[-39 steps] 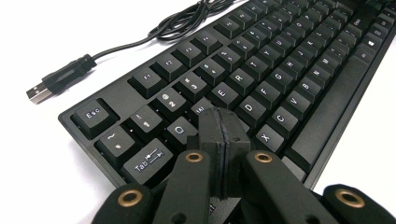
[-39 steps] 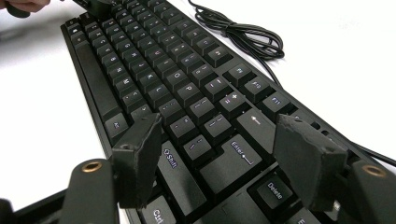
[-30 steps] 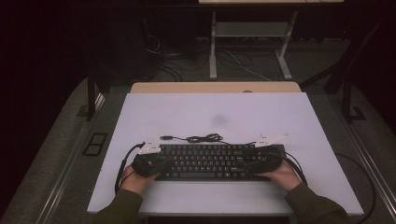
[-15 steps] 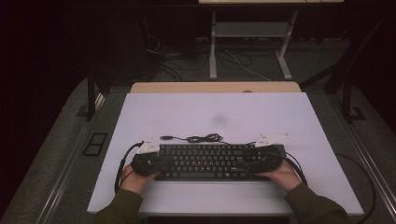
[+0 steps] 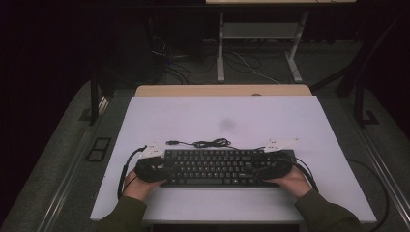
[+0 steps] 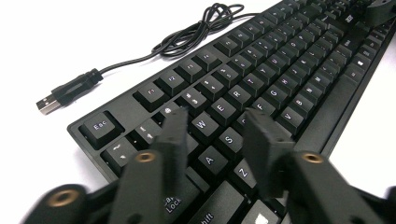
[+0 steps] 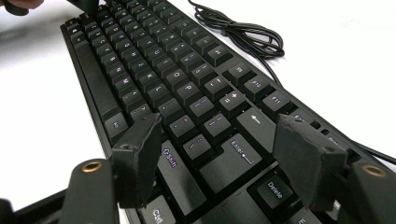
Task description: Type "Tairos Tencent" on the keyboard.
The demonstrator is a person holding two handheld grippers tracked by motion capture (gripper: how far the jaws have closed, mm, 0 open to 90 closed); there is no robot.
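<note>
Black keyboard (image 5: 217, 166) lies low-centre on the white table (image 5: 241, 116); left gripper (image 6: 219, 135) jaws have just been opening, released above the keys, while right gripper (image 7: 224, 154) stands parted, gripping nothing.

A white table top (image 5: 251, 113) with a faint grey smudge (image 5: 226, 124).

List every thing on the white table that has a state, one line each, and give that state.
Black full-size computer keyboard: flat on the white table, keys up, not gripped.
Black USB cable: unplugged, coiled behind the keyboard, plug lying free.
Left gripper: open, jaws just opening, poised over the A and S keys.
Right gripper: open, over the Enter and Shift keys.
</note>
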